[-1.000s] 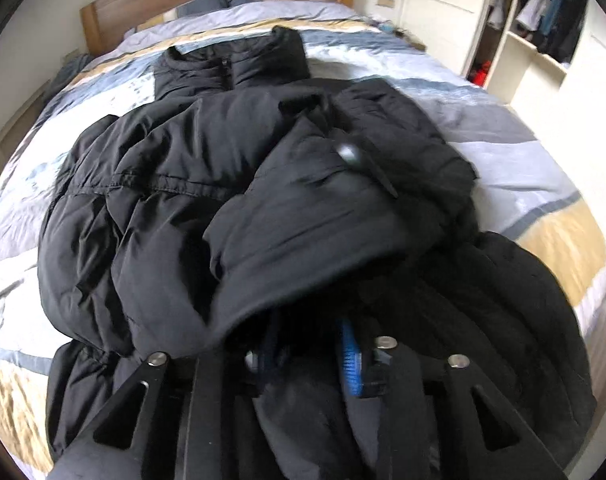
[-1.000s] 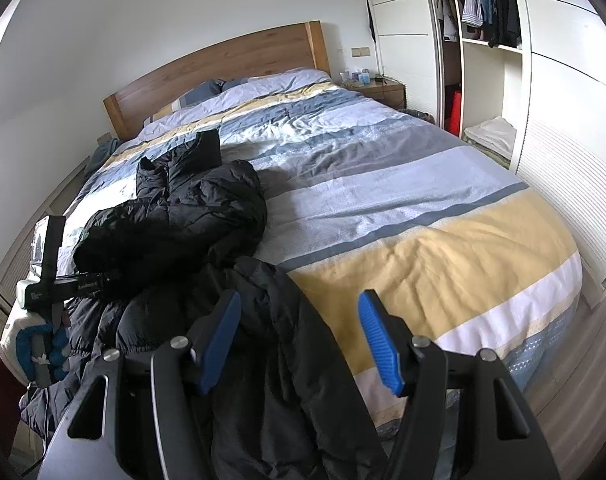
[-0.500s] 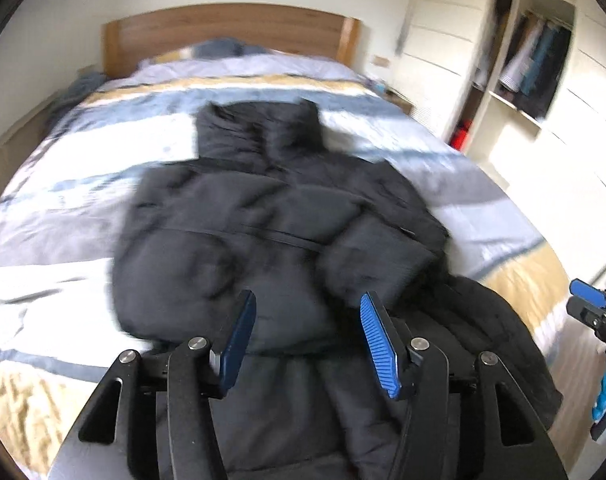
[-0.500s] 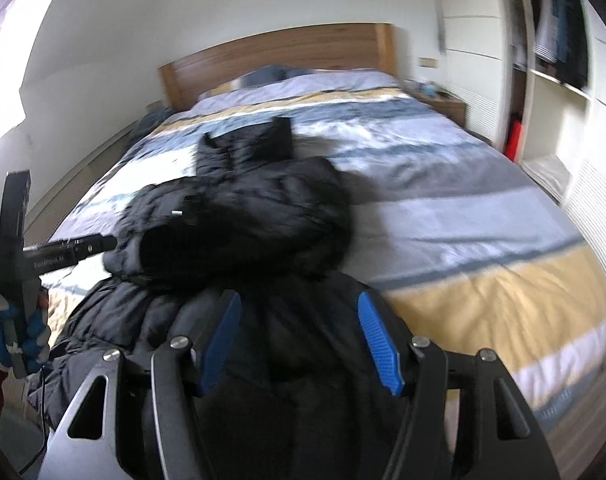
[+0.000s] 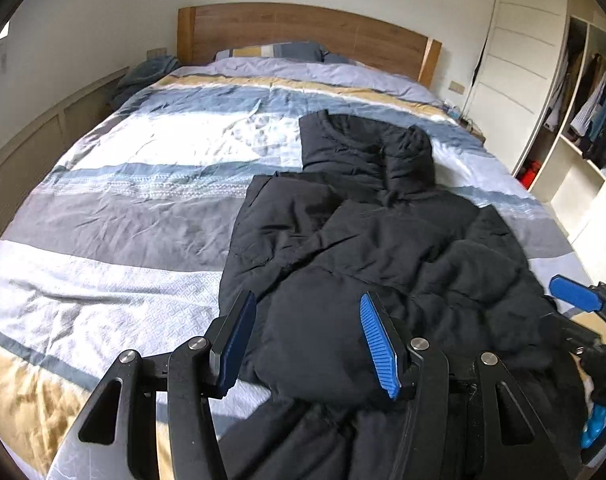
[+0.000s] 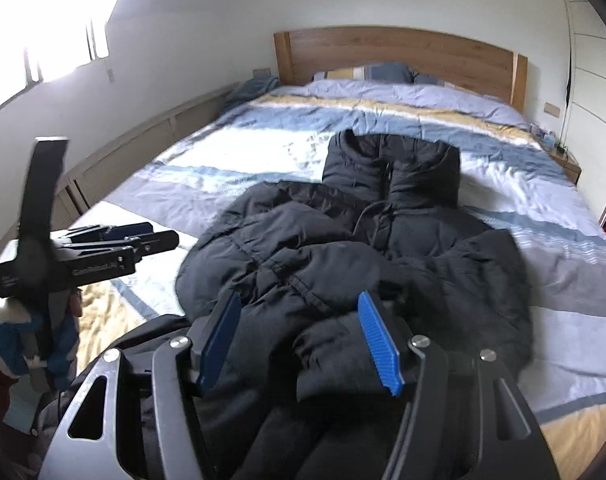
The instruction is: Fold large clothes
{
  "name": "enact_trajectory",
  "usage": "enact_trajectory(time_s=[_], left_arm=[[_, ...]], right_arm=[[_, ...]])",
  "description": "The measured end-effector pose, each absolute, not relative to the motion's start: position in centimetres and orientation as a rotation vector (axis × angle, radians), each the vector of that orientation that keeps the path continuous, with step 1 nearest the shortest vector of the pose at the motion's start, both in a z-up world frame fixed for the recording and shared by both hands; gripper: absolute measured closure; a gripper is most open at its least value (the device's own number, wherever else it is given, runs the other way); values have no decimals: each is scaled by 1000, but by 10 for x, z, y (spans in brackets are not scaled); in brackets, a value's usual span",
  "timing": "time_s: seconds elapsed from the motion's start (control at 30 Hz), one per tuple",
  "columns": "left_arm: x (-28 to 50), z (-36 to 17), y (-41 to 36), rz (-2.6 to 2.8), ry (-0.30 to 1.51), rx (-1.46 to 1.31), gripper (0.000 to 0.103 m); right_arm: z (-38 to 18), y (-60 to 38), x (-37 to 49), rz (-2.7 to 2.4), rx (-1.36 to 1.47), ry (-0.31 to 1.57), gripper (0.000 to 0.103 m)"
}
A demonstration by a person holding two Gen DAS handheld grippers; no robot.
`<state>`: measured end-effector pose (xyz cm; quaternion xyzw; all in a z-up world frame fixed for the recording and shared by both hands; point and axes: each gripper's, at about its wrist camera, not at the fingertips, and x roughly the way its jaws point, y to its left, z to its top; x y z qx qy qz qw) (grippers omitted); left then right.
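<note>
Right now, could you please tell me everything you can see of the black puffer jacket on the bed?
The black puffer jacket is a quilted, matte, padded coat lying rumpled on the striped duvet, hood end toward the wooden headboard. A sleeve is folded across its body, a drawcord shows near the collar, and its lower part spills over the foot of the bed. Neither gripper holds it.

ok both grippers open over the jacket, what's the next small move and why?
Probably lower the right gripper and close on the bulky sleeve fold lying between its fingers. Both it and the left gripper are open and empty, and the black jacket lies bunched on the bed, both sleeves piled over its front, bottom half unfolded.
</note>
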<state>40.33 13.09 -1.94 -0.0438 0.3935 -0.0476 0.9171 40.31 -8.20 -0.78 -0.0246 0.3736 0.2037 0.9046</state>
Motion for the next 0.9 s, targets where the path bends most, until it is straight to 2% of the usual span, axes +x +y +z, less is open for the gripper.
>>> enact_trajectory(time_s=[0.23, 0.4, 0.57, 0.77, 0.9], left_arm=[[435, -87, 125, -125, 906, -104, 51], [440, -122, 113, -126, 919, -72, 47], [438, -116, 111, -109, 924, -54, 47], [417, -92, 95, -97, 860, -34, 47], [412, -103, 78, -81, 854, 18, 47]], right_arm=[[-75, -104, 431, 399, -92, 875, 43], [-111, -121, 435, 438, -107, 889, 44], [-112, -122, 436, 441, -94, 896, 44], [-86, -139, 415, 426, -81, 853, 43], [-99, -149, 417, 404, -89, 892, 43]])
